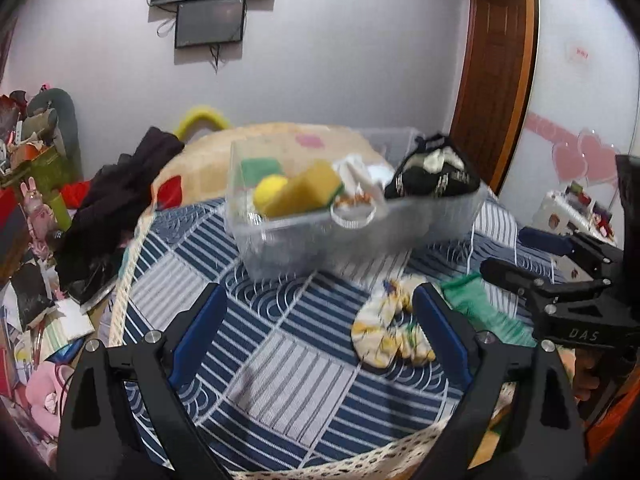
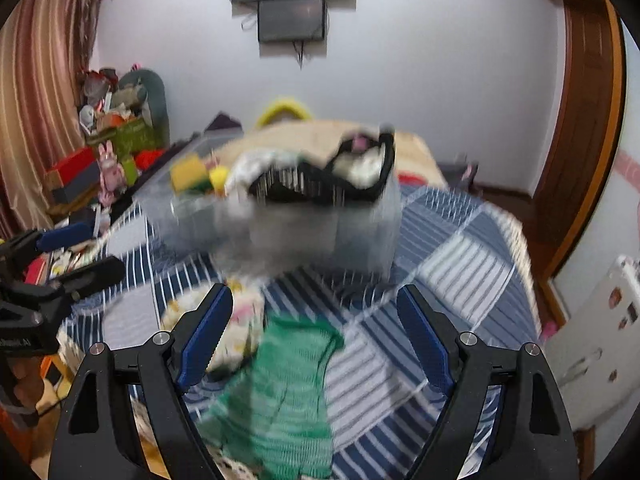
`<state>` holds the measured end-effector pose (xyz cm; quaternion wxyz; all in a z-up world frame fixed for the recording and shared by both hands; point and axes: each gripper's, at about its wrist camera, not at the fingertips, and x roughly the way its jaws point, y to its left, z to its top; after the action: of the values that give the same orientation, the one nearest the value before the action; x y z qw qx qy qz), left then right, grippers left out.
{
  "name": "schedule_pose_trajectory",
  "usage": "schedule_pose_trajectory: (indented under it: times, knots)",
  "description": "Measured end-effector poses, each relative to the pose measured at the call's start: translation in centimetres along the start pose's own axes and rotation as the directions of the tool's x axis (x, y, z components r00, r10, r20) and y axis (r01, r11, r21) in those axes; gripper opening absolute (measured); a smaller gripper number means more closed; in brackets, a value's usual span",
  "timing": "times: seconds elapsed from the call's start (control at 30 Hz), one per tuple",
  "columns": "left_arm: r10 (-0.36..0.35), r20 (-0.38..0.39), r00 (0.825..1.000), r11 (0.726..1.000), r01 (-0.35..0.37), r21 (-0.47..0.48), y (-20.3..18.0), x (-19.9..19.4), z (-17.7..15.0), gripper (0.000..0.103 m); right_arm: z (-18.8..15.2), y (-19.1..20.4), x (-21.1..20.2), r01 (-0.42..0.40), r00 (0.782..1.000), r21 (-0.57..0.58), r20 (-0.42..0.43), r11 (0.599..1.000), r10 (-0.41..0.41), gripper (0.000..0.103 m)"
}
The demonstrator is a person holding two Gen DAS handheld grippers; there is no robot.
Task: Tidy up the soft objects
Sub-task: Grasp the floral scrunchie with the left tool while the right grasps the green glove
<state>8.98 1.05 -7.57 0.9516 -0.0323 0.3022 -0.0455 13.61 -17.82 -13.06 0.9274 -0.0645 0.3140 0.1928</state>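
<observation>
A blue-and-white patterned cloth (image 1: pixel 280 344) covers the table and carries everything noted below. A clear plastic bin (image 1: pixel 320 232) stands at its far middle. Contents: a yellow sponge (image 1: pixel 308 190) with a yellow ball (image 1: pixel 270 192) touching its left end, a green sponge (image 1: pixel 260 166) behind them, white cloth (image 1: pixel 360 172) in the centre, and a black fabric item (image 1: pixel 436 176) draped over the bin's right end.

Two soft items lie on the cloth outside the bin, nearer the cameras. A green mesh cloth (image 2: pixel 280 392) lies flat between the right gripper's fingers (heavily blurred in that view). A floral fabric piece (image 1: pixel 388 332) lies just beside it, to its left, close to the left gripper's right finger.

Left gripper (image 1: pixel 320 340): jaws spread wide, nothing between the pads, above bare cloth. Right gripper (image 2: pixel 316 340): jaws likewise spread, holding nothing, above the green mesh cloth; contact cannot be determined.
</observation>
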Motion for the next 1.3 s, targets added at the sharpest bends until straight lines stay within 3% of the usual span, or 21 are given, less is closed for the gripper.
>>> schedule_pose_trajectory:
  times: [0.17,0.27,0.37,0.4,0.43,0.67,0.7,0.73,0.77,0.83,0.9,1.0,1.3]
  knots:
    - [-0.026,-0.065,0.998,1.000,0.026,-0.006,-0.2,1.3,-1.5,0.095,-2.6,0.0,1.4,-0.017,0.994,0.018,-0.107,1.000,0.018,0.082]
    - [-0.047,-0.101,0.994,0.999,0.047,-0.001,-0.8,2.0,-1.9,0.095,-4.0,0.5,1.8,-0.020,0.989,-0.013,-0.144,1.000,0.018,0.076]
    - [-0.066,-0.126,0.990,0.997,0.069,0.016,-1.8,2.7,-2.2,0.096,-4.4,0.4,1.1,-0.055,0.990,-0.005,-0.128,0.998,0.054,0.054]
    - [-0.071,-0.134,0.988,0.997,0.074,0.021,-2.1,2.9,-2.3,0.096,-4.4,0.4,0.9,-0.066,0.990,-0.007,-0.123,0.998,0.065,0.038]
    - [-0.079,-0.147,0.986,0.996,0.084,0.030,-2.6,3.3,-2.5,0.097,-4.4,0.4,0.6,-0.079,0.989,-0.005,-0.122,0.997,0.078,0.028]
    - [-0.094,-0.235,0.967,0.992,0.111,0.063,-4.9,6.2,-3.3,0.097,-4.5,0.0,-1.0,-0.008,0.998,0.005,-0.061,1.000,0.009,0.014]
    - [-0.098,-0.247,0.964,0.991,0.116,0.059,-5.0,6.6,-3.4,0.093,-4.4,-0.5,-1.0,-0.008,0.998,0.016,-0.056,1.000,0.009,0.014]
    - [-0.101,-0.251,0.963,0.991,0.119,0.057,-5.1,6.9,-3.4,0.075,-4.4,-0.8,-1.1,-0.008,0.999,0.028,-0.052,1.000,0.010,0.013]
    - [-0.104,-0.243,0.964,0.991,0.120,0.054,-5.2,7.2,-3.5,0.065,-4.3,-0.9,-1.3,-0.009,0.999,0.036,-0.048,0.999,0.010,0.013]
    - [-0.119,-0.219,0.969,0.987,0.138,0.076,-5.5,7.1,-3.6,0.036,-3.9,-1.2,-1.3,-0.009,0.999,0.043,-0.039,0.999,0.010,0.013]
    - [-0.121,-0.213,0.969,0.985,0.144,0.098,-5.7,7.2,-3.7,0.020,-3.8,-0.9,-1.4,-0.012,0.999,0.041,-0.030,0.999,0.013,0.013]
    - [-0.157,-0.204,0.966,0.981,0.176,0.081,-5.5,6.9,-3.7,0.015,-3.6,-0.6,-1.9,-0.019,1.000,0.034,-0.017,0.999,0.020,0.012]
    - [-0.108,-0.049,0.993,0.992,0.111,0.056,-3.4,1.7,-3.0,0.015,-1.6,0.1,-3.8,-0.031,0.998,0.028,0.058,0.999,0.029,0.012]
